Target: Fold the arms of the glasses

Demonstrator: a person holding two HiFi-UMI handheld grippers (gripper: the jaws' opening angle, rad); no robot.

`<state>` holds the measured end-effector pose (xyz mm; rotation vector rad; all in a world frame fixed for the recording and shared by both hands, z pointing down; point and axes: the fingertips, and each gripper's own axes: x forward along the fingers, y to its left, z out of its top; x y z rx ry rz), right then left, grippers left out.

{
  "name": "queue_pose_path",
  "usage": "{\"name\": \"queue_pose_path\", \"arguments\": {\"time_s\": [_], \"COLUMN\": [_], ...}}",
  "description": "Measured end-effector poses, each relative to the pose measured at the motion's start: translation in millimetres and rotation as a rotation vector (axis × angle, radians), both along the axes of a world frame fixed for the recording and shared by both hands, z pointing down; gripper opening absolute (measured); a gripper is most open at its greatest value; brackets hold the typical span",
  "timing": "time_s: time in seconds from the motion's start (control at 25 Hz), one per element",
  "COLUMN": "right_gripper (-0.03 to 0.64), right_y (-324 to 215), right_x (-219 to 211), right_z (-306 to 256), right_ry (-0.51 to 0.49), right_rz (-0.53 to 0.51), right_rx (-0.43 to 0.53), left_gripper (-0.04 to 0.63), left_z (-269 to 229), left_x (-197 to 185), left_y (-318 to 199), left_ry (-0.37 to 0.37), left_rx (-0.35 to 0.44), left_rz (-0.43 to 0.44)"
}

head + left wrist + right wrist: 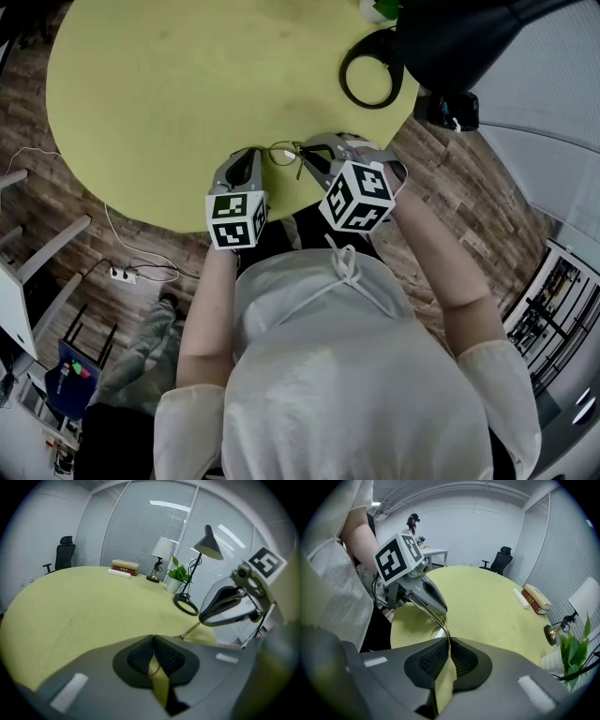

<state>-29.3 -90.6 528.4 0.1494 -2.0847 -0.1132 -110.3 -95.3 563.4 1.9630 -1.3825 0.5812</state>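
Where the left gripper's point(153, 640) pads close together, a thin piece of wire frame sits pinched between them, so this gripper is clamped on the glasses point(283, 154). Which part of the frame it grips cannot be made out. The right gripper point(449, 641) is likewise closed on the glasses: a slim metal arm runs from the left gripper's tips down into its meeting pads, with one lens showing just beyond them.

Both grippers point steeply downward and toward each other, tips close together, left one on the left. The glasses span the short gap between them, over the near edge of the round yellow-green table point(169, 103). Whether the frame touches the tabletop cannot be told.

On the far right of the table stands a black desk lamp point(209, 545) on a ring-shaped base, with a potted plant point(177, 576) beside it. Further along the far edge are a small white-shaded lamp point(162, 548) and a stack of books point(124, 567). An office chair point(63, 555) stands beyond the table at far left.
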Motion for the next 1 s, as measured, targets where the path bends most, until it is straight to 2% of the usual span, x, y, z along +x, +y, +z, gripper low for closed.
{"name": "queue_pose_path", "arguments": {"time_s": [0.36, 0.64, 0.88, 1.0], "right_gripper": [0.014, 0.014, 0.014, 0.014], "right_y": [5.8, 10.4, 13.7, 12.9], "right_x": [1.1, -3.5, -11.8, -16.6], "right_z": [1.2, 0.8, -0.4, -0.8], "right_ry": [0.010, 0.025, 0.037, 0.065], "right_rz": [-0.005, -0.032, -0.062, -0.078], "right_rx": [-0.003, 0.013, 0.019, 0.031], "left_gripper": [0.006, 0.006, 0.006, 0.006], "left_z": [-20.6, 4.9, 23.2, 23.4], "left_x": [-7.4, -23.7, -32.9, -36.2], "left_y": [11.3, 53.3, 55.8, 54.3], "left_ry": [0.006, 0.110, 0.136, 0.149], "left_rx": [0.027, -0.118, -0.207, -0.216], "left_rz": [-0.030, -0.171, -0.220, -0.222]}}
